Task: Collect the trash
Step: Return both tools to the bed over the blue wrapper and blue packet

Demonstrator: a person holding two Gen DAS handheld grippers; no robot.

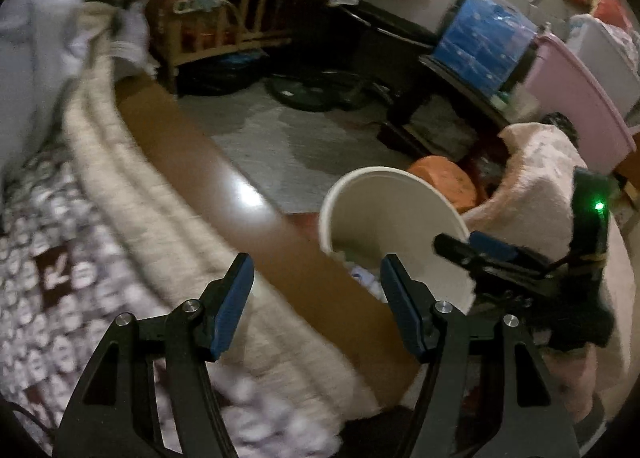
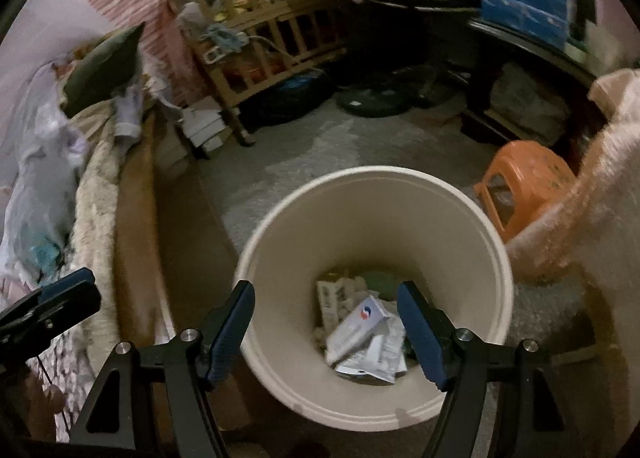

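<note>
The right tool (image 2: 326, 324) is hovering wide open and empty directly above the cream bin (image 2: 460, 218) on the floor, wrappers (image 2: 362, 332) lying at its bottom, while the left tool (image 1: 316, 298), equally open and empty, is hanging over the bed edge (image 1: 200, 154) just left of the bin.

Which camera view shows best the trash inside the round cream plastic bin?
The right wrist view. It looks down into the round cream plastic bin, so the crumpled white wrappers and paper at its bottom are plain. In the left wrist view the bin's wall and the left tool hide nearly all of it.
</note>
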